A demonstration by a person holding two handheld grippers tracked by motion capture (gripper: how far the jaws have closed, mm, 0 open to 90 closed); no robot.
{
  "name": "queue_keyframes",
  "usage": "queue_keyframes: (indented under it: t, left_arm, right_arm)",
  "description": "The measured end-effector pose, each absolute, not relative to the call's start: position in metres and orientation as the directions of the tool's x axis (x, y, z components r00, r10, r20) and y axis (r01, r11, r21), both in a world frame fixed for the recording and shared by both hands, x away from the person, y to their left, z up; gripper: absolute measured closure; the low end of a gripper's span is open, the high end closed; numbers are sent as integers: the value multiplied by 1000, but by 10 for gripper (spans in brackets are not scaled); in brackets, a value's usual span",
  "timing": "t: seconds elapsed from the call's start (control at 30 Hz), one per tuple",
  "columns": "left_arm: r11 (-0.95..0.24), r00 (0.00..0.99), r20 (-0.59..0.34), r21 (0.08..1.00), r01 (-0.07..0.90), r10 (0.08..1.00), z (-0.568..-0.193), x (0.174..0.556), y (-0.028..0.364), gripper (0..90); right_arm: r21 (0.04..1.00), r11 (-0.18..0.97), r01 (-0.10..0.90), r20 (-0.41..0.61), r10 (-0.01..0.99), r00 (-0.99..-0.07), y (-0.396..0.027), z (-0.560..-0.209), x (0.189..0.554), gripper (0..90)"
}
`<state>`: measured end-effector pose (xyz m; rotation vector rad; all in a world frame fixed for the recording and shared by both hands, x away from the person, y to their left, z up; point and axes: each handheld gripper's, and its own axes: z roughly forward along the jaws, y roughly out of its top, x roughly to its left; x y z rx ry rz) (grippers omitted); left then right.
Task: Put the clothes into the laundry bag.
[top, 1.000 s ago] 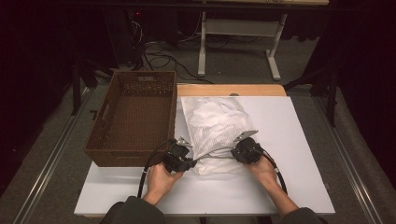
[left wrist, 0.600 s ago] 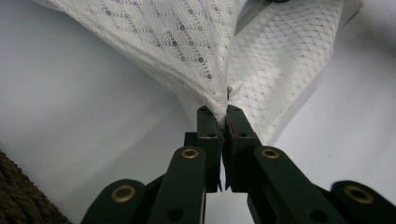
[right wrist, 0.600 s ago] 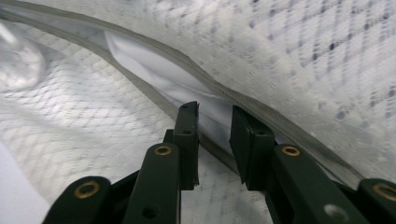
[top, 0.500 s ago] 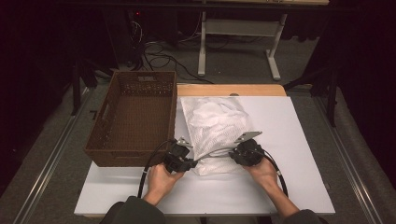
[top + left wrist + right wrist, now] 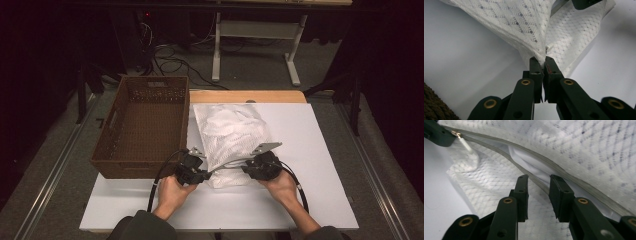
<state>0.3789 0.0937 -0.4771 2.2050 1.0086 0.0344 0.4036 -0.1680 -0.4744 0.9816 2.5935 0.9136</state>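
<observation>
The white mesh laundry bag [image 5: 231, 136] lies on the white surface [image 5: 320, 165], just right of the brown wicker basket [image 5: 142, 125], its long axis running from the far edge toward the person, zippered mouth at the near end. The left claw [image 5: 541, 61] is clamped on the bag's near corner. The right claw [image 5: 538, 186], jaws just opening, stands part-open over the zipper [image 5: 529, 168], seemingly gripping nothing.

Dim dark surroundings, bright lit tabletop, soft close-up blur
</observation>
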Motion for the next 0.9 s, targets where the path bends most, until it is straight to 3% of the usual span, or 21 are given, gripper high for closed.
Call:
queue_keyframes:
  t: [0.9]
  left_arm:
    - [-447, 695, -256, 608, 656, 672, -477, 379, 96, 861]
  right_arm:
    - [593, 675, 439, -41, 570, -821, -135, -473, 387, 617]
